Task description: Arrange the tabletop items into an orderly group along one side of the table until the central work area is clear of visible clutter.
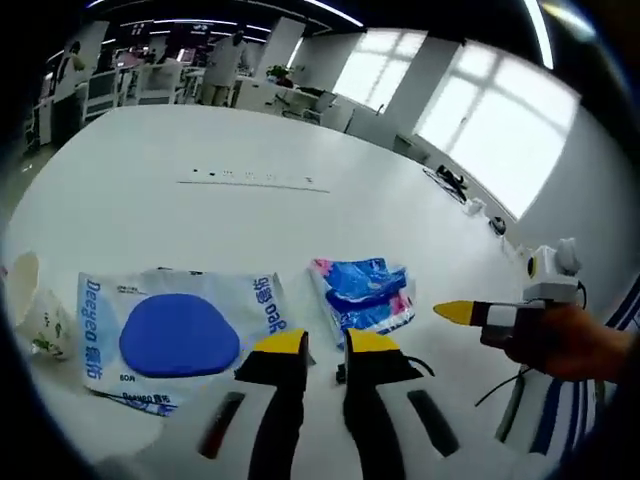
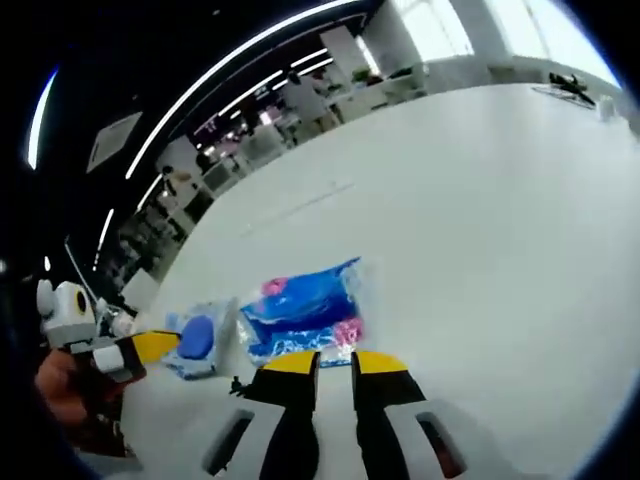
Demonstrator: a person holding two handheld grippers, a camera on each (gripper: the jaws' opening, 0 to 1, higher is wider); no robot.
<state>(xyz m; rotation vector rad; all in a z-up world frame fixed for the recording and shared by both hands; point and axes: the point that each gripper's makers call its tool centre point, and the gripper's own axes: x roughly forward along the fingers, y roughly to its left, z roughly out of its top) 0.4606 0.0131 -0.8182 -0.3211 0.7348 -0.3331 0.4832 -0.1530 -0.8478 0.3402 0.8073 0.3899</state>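
A: You're still at the gathering stage, I'd say. Your left gripper (image 1: 326, 345) hangs over the table (image 1: 250, 150), jaws a narrow gap apart, holding nothing, between the white pack with the blue oval (image 1: 178, 335) and the blue-and-pink pack (image 1: 364, 293).

B: And your right gripper (image 2: 333, 362), jaws barely apart and empty, sits just short of that blue-and-pink pack (image 2: 302, 310). Next, spread wider, then pinch an edge.
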